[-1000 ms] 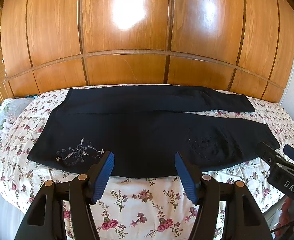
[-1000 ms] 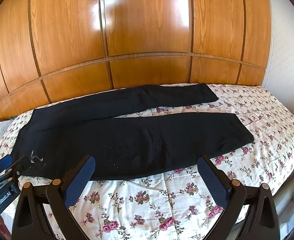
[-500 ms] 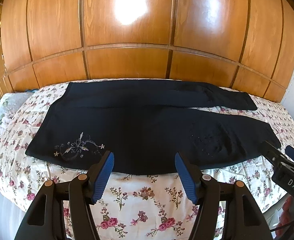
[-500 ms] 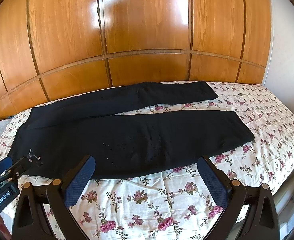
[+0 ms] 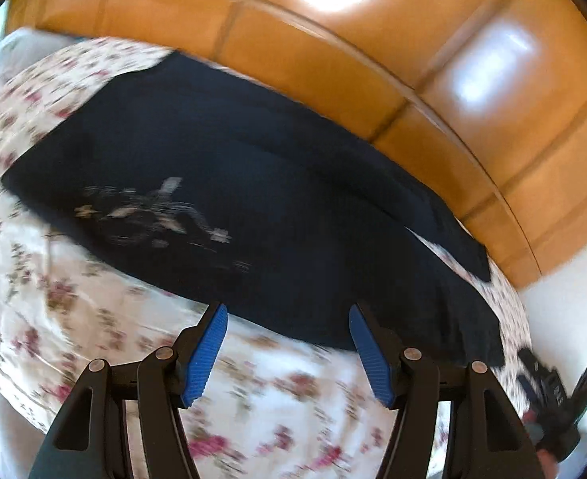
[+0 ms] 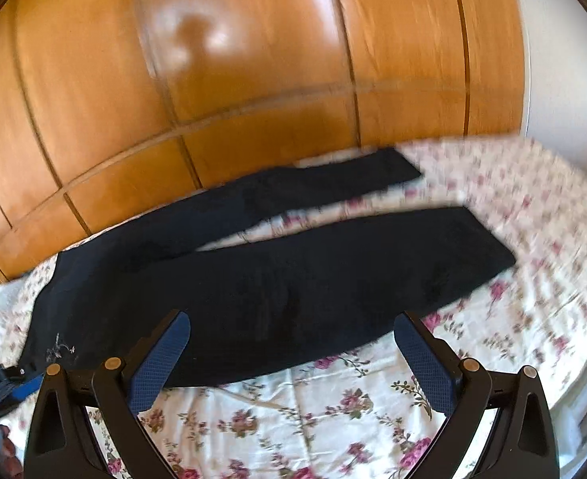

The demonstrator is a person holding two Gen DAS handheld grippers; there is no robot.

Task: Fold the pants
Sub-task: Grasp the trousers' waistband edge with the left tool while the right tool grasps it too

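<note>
Black pants (image 5: 253, 183) lie flat on the flowered bed (image 5: 93, 319), waist to the left with pale embroidery (image 5: 153, 211), legs spread to the right. In the right wrist view the pants (image 6: 293, 279) show both legs apart. My left gripper (image 5: 287, 315) is open and empty, above the pants' near edge by the waist part. My right gripper (image 6: 293, 323) is open wide and empty, over the near leg's front edge. Both views are blurred by motion.
A glossy wooden headboard wall (image 6: 253, 80) stands right behind the bed. A white wall (image 6: 564, 60) is at the right. The other gripper shows at the lower right of the left wrist view (image 5: 548, 395) and at the lower left of the right wrist view (image 6: 2, 383).
Both grippers have moved in closer to the pants and lower. The left view has tilted and swung toward the waist end. The pants have not moved.
</note>
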